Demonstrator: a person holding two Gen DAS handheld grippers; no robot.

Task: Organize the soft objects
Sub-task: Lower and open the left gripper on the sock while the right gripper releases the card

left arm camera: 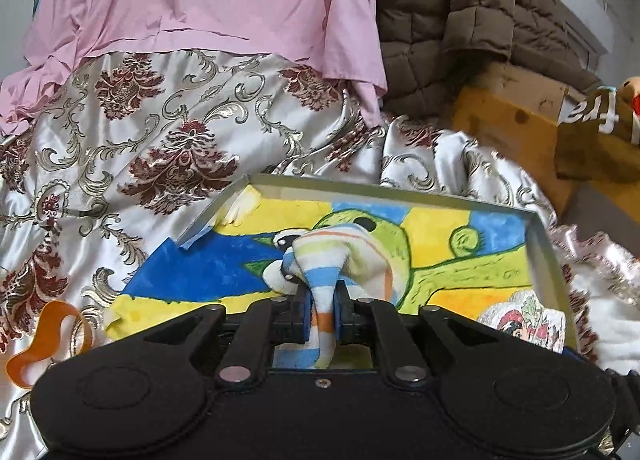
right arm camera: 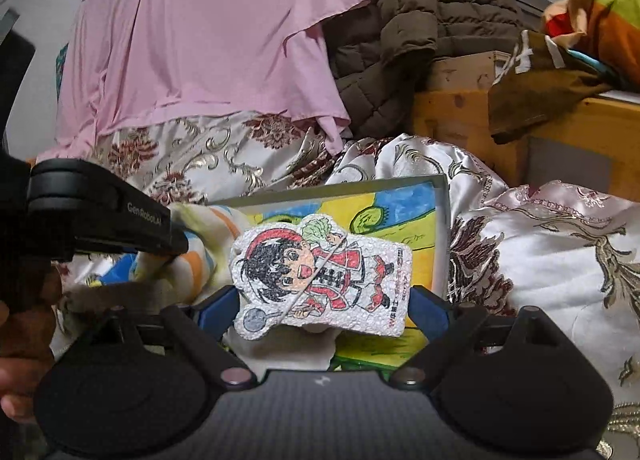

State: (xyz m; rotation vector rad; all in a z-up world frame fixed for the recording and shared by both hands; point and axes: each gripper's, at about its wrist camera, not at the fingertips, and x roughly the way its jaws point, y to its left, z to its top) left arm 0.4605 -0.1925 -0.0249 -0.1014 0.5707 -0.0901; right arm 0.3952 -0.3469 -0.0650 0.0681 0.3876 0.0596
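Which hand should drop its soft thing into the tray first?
Probably the left. The left gripper pinches the striped cloth, already hanging over the tray. The right gripper holds the cartoon sponge closer to the tray's near edge.

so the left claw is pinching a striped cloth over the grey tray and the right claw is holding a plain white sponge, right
Not quite: the left wrist view confirms the left claw pinching the striped cloth over the shallow grey tray, but the right wrist view shows the right claw holding a white foam cut-out printed with a cartoon character.

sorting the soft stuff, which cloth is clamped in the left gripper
The striped cloth, pinched between the shut left gripper over the tray. The cartoon-print piece is in the right gripper; the pink garment lies untouched.
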